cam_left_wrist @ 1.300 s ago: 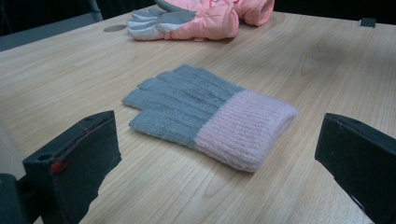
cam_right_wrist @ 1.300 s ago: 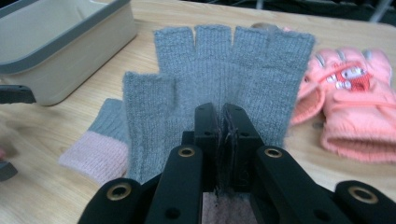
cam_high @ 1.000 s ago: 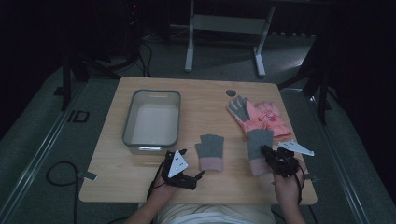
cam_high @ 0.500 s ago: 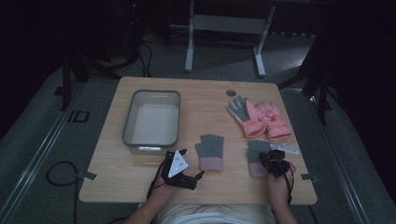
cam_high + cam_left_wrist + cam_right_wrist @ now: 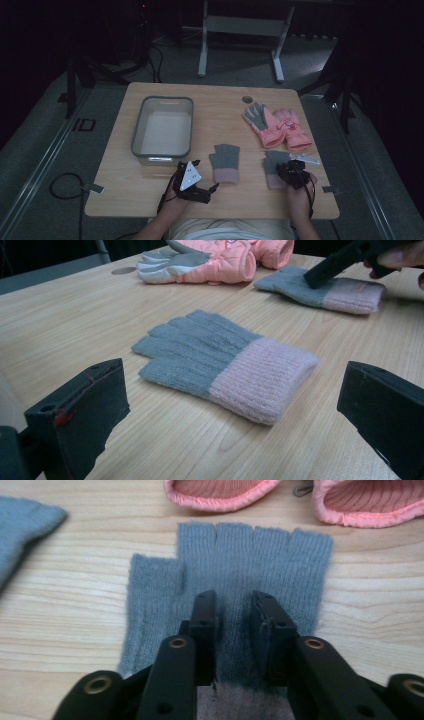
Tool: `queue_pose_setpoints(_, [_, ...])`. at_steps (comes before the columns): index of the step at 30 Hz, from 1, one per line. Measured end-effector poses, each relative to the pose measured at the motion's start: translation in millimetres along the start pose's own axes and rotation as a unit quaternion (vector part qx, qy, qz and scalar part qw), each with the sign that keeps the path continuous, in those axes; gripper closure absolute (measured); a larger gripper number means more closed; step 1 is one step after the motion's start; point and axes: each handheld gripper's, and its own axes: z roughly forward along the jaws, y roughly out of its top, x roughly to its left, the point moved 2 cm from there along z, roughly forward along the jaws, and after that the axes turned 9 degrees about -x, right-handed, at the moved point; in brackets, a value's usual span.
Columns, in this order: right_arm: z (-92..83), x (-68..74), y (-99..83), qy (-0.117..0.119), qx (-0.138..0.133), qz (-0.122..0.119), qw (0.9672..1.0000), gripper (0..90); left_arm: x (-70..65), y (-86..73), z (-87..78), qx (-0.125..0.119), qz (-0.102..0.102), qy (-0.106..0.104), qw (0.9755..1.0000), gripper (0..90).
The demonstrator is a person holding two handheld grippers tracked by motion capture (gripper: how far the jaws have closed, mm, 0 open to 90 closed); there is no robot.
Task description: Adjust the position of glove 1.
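Note:
Two grey fingerless gloves with pink cuffs lie near the table's front edge. The left glove [image 5: 226, 162] [image 5: 220, 362] lies flat in front of my left gripper [image 5: 206, 174] [image 5: 235, 390], whose jaws stand wide open, apart from it. My right gripper [image 5: 289, 169] [image 5: 232, 600] points down onto the right glove [image 5: 272, 162] [image 5: 250, 555]. Its jaws have just been opening and stand a little apart, and the glove lies flat beneath them. That gripper [image 5: 340, 260] also shows in the left gripper view, resting on the right glove [image 5: 320, 287].
A pair of pink padded gloves [image 5: 277, 127] [image 5: 220, 490] lies just behind the right glove. A grey bin [image 5: 137, 130] stands at the table's left. A round hole [image 5: 247, 99] sits near the back edge. A metal frame stands on the floor beyond.
My right gripper came down toward the front edge with the right glove, which now lies flat on the table. Its jaws have parted. The left gripper has stayed put.

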Motion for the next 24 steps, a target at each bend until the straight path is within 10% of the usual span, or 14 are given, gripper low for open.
queue_pose_setpoints(5, [-10.4, -7.8, 10.8, 0.031, 0.0, -0.012, 0.9994, 70.4, 0.2, 0.0, -0.1, -0.001, -0.002, -0.002, 1.0, 0.0])
queue_pose_setpoints(9, [-13.4, -15.9, 21.6, 0.065, 0.003, -0.066, 0.9957, 65.9, 0.0, 0.0, 0.2, 0.0, -0.001, -0.002, 1.0, 0.0])
queue_pose_setpoints(17, [-13.0, -34.9, 35.3, 0.145, 0.031, -0.144, 0.9784, 63.7, 0.4, 0.0, 0.4, 0.0, -0.002, -0.003, 1.0, 0.0])
queue_pose_setpoints(24, [-8.3, -39.7, 48.3, 0.167, 0.053, -0.189, 0.9662, 60.7, 0.5, 0.1, 0.5, 0.002, -0.002, -0.002, 1.0, 0.0])
